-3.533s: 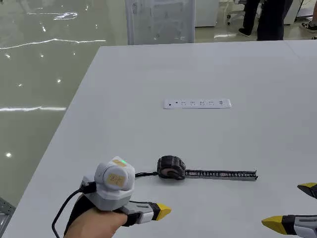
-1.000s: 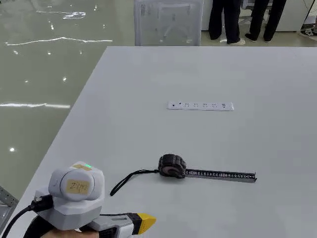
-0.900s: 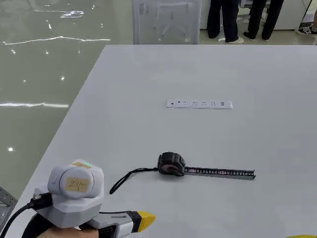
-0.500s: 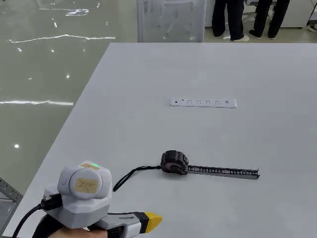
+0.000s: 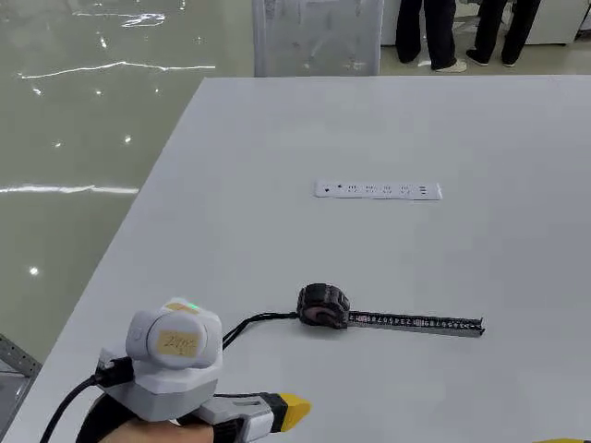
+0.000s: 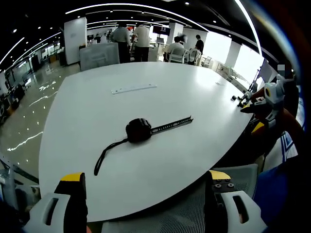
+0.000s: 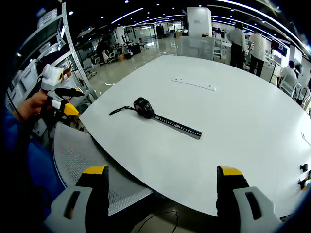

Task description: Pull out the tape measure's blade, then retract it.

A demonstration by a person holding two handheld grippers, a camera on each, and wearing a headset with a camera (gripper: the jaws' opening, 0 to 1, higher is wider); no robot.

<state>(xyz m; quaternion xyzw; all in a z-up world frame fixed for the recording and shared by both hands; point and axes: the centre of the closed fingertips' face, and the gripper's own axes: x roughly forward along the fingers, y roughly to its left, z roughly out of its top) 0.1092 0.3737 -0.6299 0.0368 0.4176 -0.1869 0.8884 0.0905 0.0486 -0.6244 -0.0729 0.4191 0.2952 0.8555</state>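
White tabletop [image 5: 277, 166] under us, and on the left the left gripper [image 6: 146, 177] hangs with its jaws wide apart, nothing between them. Well ahead of those jaws we see the black strap [image 6: 101, 158], then the tape measure [image 6: 139, 130], its blade [image 6: 171, 124] already out flat. The right gripper [image 7: 161, 171] is spread empty too, with the tape far ahead of it. Our worry is the lock: if we release it with the case unpinned, the blade could whip back and skid the case away.

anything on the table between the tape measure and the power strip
Nothing. In the head view, the stretch of table between the tape measure and the power strip is bare.
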